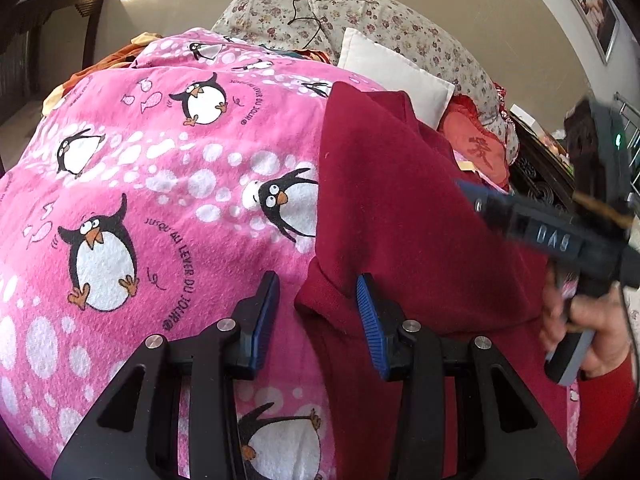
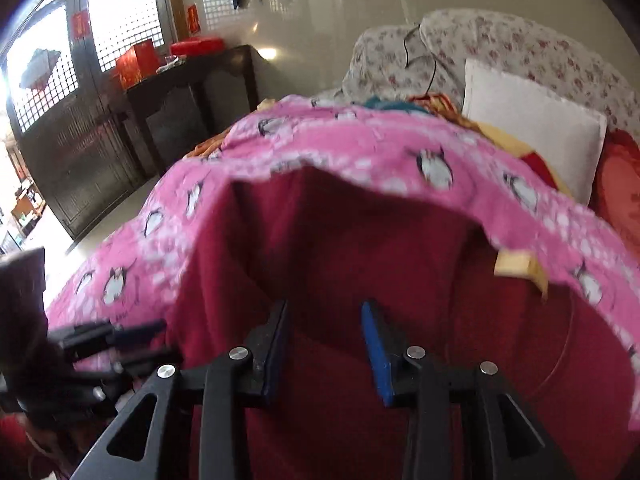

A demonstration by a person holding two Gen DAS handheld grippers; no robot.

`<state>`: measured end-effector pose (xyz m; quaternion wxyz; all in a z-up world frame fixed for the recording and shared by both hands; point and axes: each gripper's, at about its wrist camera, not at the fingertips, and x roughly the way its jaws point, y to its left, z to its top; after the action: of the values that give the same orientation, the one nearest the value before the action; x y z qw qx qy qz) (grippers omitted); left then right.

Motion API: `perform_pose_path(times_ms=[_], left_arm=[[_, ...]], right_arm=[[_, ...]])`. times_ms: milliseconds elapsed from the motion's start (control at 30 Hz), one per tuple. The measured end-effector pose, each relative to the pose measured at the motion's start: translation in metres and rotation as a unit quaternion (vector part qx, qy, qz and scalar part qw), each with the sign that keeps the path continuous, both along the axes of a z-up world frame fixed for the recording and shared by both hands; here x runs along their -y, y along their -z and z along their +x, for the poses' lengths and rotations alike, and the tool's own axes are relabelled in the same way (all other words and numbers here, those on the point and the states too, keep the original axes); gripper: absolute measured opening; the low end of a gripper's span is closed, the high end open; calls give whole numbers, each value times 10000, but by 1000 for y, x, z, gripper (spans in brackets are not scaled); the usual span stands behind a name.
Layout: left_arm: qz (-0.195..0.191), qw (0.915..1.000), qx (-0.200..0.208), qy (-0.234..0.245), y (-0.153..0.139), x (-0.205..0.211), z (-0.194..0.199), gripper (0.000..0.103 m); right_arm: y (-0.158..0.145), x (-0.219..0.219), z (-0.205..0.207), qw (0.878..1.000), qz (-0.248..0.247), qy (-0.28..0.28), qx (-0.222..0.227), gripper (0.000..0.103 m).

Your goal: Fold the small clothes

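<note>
A dark red garment lies on a pink penguin-print blanket. My left gripper is open over the garment's left edge, where a folded corner lies between the fingers. My right gripper is open and low over the same red garment, with nothing between its pads. The right gripper also shows in the left wrist view, blurred, reaching in over the garment's right side. The left gripper shows blurred at the left of the right wrist view.
A white cushion and a floral-covered sofa back lie behind the blanket. Orange and red clothes are piled at the far right. A dark wooden side table with red boxes stands at the left, before latticed doors.
</note>
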<state>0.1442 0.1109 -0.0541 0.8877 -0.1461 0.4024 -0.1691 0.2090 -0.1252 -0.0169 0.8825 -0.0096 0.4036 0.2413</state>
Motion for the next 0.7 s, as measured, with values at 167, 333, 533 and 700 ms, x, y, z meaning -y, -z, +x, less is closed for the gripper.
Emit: perform_pose_path(times_ms=[167,333,533,700], left_arm=[[-112,9999,-31,5,1,-3,1,40],[-10,10000,16,13,0,0,1,40],[15,10000,28,11,1,2,1,41],[53,10000,54,30,1,3,0,43]], right_arm=[[-2,26,-23,9998,117,-6,171,35],[0,50,-44,9997,-3,35,241,35],[6,64,-52,9977,-537,63,399,43],[11,57,-44,9889,-1308,-106,704,46]])
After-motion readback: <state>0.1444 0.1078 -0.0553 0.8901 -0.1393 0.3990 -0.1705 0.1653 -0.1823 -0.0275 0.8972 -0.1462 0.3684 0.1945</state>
